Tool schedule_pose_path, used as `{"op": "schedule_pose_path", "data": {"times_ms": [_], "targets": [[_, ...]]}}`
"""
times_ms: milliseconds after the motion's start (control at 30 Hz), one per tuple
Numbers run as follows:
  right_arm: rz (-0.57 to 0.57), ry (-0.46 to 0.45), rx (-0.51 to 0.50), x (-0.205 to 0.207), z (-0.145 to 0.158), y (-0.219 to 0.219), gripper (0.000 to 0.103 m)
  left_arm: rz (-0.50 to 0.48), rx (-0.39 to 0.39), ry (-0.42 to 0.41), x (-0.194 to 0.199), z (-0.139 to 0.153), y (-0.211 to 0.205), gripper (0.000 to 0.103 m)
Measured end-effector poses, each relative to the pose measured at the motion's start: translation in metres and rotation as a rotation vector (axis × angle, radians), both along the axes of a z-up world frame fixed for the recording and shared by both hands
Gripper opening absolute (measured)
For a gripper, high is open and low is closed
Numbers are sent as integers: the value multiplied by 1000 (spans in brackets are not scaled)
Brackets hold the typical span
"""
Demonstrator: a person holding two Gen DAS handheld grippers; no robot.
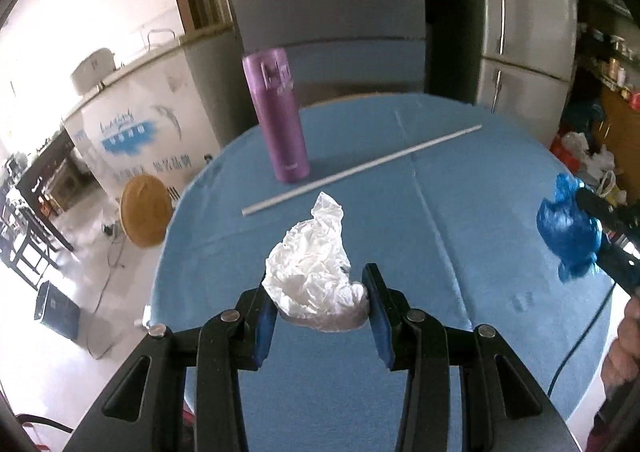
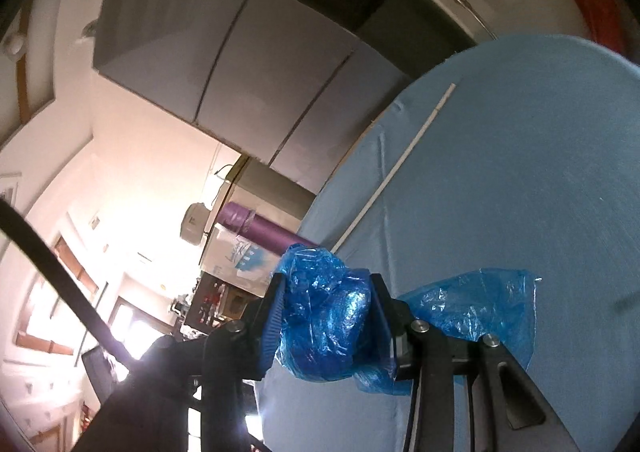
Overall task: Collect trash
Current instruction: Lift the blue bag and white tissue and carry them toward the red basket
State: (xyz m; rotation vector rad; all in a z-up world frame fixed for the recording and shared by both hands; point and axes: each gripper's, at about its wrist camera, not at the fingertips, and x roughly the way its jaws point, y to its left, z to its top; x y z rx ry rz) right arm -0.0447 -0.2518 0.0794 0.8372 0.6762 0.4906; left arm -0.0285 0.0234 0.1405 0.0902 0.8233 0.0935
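Note:
A crumpled white plastic bag (image 1: 314, 270) lies on the round table with a blue cloth (image 1: 460, 252). My left gripper (image 1: 320, 292) is around the bag's near end, its blue pads on either side with a gap; whether they press the bag is unclear. My right gripper (image 2: 328, 316) is shut on a crumpled blue plastic bag (image 2: 332, 312), held above the table's edge; it also shows at the right of the left wrist view (image 1: 568, 232). A long white straw (image 1: 360, 170) lies across the table's middle.
A purple flask (image 1: 278, 116) stands upright at the table's far left, beside the straw. Refrigerators (image 1: 520, 32) and a chest freezer (image 1: 132, 120) stand beyond the table. A dark bin (image 1: 56, 310) sits on the floor to the left.

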Motion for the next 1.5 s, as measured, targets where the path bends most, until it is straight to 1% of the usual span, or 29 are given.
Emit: {"op": "schedule_pose_path", "data": {"times_ms": [133,367,600,800,1133,1500], "targets": [[27,-28,-38,-23,20,18,43,-6,19,-54,-26,14,4,43],[84,-62,-57,-53,41,51,43,-8,27,-99,-64,29,13,43],[120,-108,-84,-82,58,68,43,6,25,-146,-91,42,23,43],[128,-136,-99,-100,66,73,43,19,33,-155,-110,44,28,43],[122,-166,-126,-126,76,71,43,17,62,-179,-138,50,23,44],[122,-177,-160,-141,76,64,43,14,89,-174,-149,48,16,44]]}}
